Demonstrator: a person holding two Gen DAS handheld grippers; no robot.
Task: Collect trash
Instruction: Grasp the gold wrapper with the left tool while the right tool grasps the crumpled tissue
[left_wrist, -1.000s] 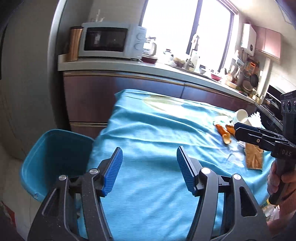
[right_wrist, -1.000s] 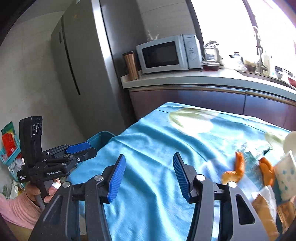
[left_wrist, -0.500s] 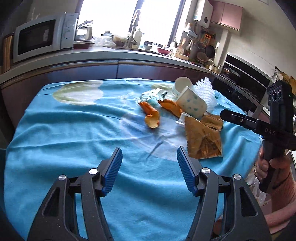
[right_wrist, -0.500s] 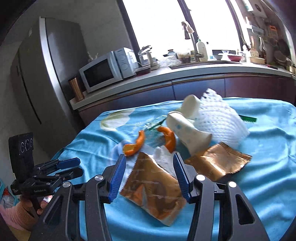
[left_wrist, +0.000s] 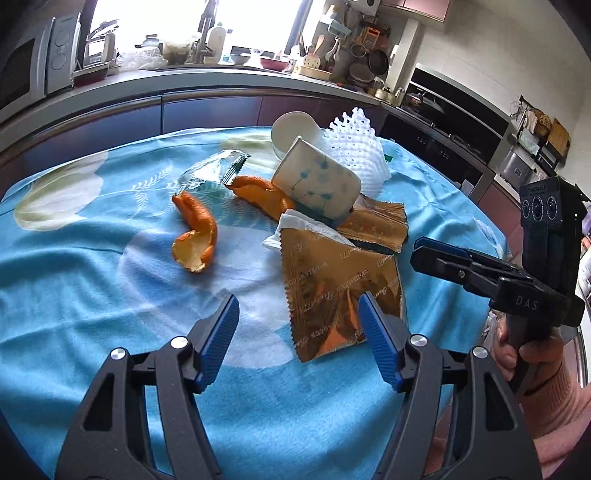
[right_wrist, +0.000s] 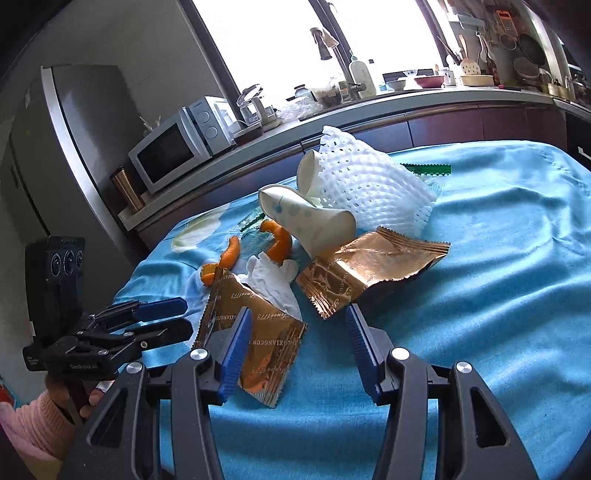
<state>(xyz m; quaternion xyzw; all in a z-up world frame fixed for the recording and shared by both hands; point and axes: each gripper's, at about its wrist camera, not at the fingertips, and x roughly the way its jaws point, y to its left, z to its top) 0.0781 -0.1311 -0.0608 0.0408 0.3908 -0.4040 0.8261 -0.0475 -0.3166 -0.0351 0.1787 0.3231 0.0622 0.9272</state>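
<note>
My left gripper (left_wrist: 297, 332) has just been spreading its jaws and has nothing between them; my right gripper (right_wrist: 297, 343) hangs part-open and empty too; the trash lies heaped mid-table on the blue tablecloth (left_wrist: 110, 295). I judge the near gold foil wrapper (left_wrist: 338, 291) the first pick; I should straddle its raised near edge, not the flat middle, and avoid pinching cloth; the curled orange peel (left_wrist: 195, 240) lies left.

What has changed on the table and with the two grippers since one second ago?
Both grippers swung from the bin end toward the trash pile. The left gripper has just been opening, with the near gold wrapper just ahead of its empty jaws. The right gripper remains open and empty. The orange peel, cup and foam net lie unmoved.
</note>
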